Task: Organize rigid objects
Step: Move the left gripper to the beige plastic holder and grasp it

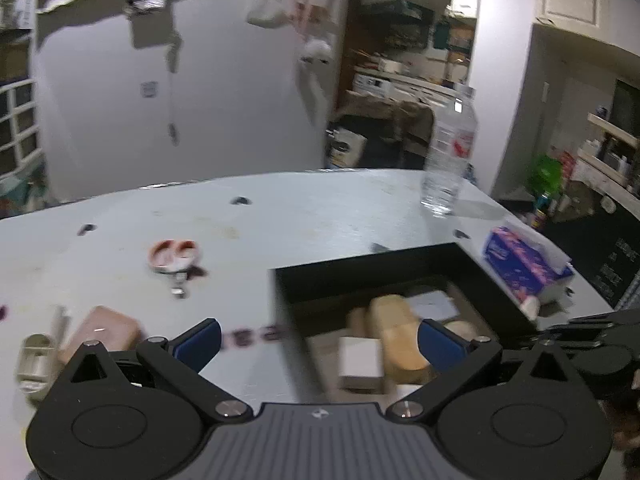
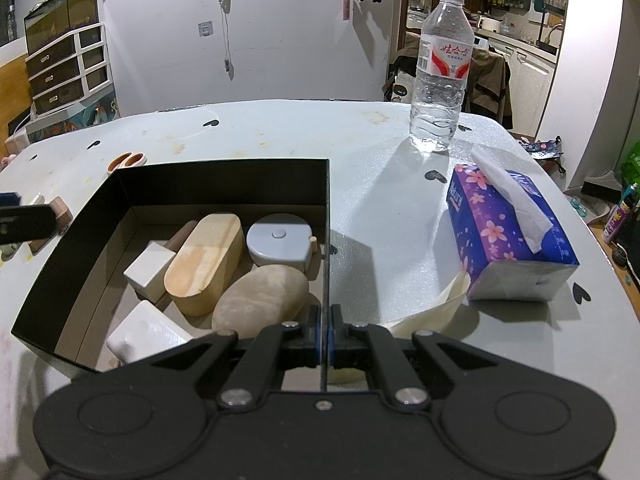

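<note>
A black open box (image 2: 224, 182) holds a long wooden oval block (image 2: 204, 258), a grey round case (image 2: 279, 242), a tan stone (image 2: 260, 300) and white blocks (image 2: 149, 267). My right gripper (image 2: 325, 344) is shut on the box's thin right wall (image 2: 325, 240). My left gripper (image 1: 318, 342) is open and empty, hovering over the box's left edge (image 1: 286, 320). On the table to its left lie a brown block (image 1: 102, 330), a metal clip-like piece (image 1: 36, 360) and a small red-and-white object (image 1: 174, 256).
A water bottle (image 2: 440, 76) stands at the table's far right. A purple tissue box (image 2: 508, 236) lies right of the black box, with a crumpled tissue (image 2: 436, 308) beside it. The white table (image 2: 260, 132) ends near a wall behind.
</note>
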The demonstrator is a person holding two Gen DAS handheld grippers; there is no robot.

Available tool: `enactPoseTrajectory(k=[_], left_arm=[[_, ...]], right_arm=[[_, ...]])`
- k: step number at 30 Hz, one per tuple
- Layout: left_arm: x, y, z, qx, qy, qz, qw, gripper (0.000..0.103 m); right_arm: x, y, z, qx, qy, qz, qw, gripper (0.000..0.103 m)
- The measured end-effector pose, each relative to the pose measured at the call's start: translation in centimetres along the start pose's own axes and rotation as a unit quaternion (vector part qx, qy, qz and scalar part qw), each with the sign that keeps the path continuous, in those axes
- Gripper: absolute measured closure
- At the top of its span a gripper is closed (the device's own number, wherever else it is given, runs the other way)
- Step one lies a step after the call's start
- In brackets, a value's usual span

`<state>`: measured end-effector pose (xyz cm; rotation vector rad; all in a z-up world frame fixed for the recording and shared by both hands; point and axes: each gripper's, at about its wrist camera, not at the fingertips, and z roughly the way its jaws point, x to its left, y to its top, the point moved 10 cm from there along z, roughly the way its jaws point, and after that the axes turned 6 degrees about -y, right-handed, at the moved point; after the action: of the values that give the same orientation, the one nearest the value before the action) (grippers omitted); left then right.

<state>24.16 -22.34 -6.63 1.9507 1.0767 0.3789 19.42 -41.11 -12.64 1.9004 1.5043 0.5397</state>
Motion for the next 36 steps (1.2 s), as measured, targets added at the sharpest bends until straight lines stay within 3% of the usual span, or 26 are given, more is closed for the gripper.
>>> enactPoseTrajectory(k=[7, 14, 26, 28, 30, 31, 33, 36], left_arm=[[6.7, -1.1, -2.5, -0.026, 0.068, -0.041, 0.9965, 0.000], [14.3, -3.0, -3.7, -0.038, 0.146, -0.093, 0.9841, 0.000], [22.2, -4.9, -2.9, -0.022, 0.194, -0.079, 0.9776, 0.001], [22.8, -5.1, -2.6, -0.021, 0.189, -0.080, 0.9784, 0.008], [23.1, -5.3, -2.2, -0.017, 0.183, -0.084, 0.9793, 0.026], [23.2, -5.6, -2.0, -0.015, 0.182, -0.090, 0.9791, 0.031], [23.4, -6.1, -1.8, -0.006, 0.184, -0.101, 0.9778, 0.051], [23.1, -6.5, -2.3, -0.006, 0.196, -0.103, 0.9752, 0.053]], right_arm=[[0.0, 0.0, 0.0, 0.000, 0.000, 0.000, 1.000, 0.099], [0.0, 0.0, 0.0, 0.000, 0.000, 0.000, 1.000, 0.099], [-0.2, -0.1, 0.1, 0.001, -0.002, 0.000, 1.000, 0.099], [-0.2, -0.1, 0.1, 0.002, -0.003, 0.000, 1.000, 0.099], [-0.3, -0.2, 0.2, 0.002, -0.002, 0.000, 1.000, 0.099], [-0.2, -0.1, 0.2, 0.002, -0.002, 0.000, 1.000, 0.099], [-0.2, -0.1, 0.2, 0.002, -0.003, 0.000, 1.000, 0.099], [-0.2, -0.2, 0.2, 0.002, -0.002, 0.001, 1.000, 0.099]])
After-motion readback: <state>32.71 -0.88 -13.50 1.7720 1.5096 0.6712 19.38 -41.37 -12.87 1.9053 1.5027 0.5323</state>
